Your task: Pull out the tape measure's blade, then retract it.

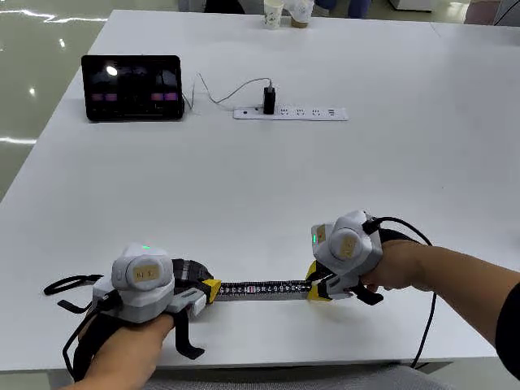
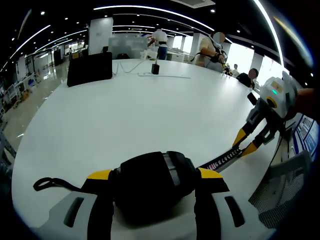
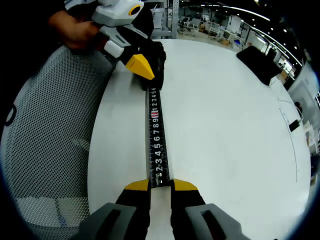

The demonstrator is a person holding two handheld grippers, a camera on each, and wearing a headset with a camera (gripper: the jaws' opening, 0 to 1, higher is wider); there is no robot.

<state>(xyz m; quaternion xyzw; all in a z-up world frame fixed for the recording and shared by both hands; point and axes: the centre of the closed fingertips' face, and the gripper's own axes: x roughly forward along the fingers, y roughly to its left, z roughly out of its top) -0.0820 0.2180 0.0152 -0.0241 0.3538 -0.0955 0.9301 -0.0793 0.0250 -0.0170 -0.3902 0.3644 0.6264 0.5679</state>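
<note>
A black tape measure case (image 2: 152, 182) sits between the yellow-tipped jaws of my left gripper (image 1: 210, 290), which is shut on it; the case (image 1: 192, 271) lies near the table's front edge. Its black blade with white numbers (image 1: 262, 288) runs right across the table to my right gripper (image 1: 315, 290). In the right gripper view the blade (image 3: 156, 137) stretches from my right gripper (image 3: 161, 185), shut on its end, up to the case (image 3: 156, 60). In the left gripper view the blade (image 2: 225, 160) reaches the right gripper (image 2: 247, 142). A black wrist strap (image 1: 69, 284) trails left of the case.
A dark tablet (image 1: 132, 87) stands at the back left of the white table (image 1: 268, 179). A white power strip (image 1: 291, 113) with a black charger (image 1: 269, 101) lies behind the middle. Cups (image 1: 274, 13) stand at the far edge. A mesh chair (image 3: 47, 145) is below the table's front edge.
</note>
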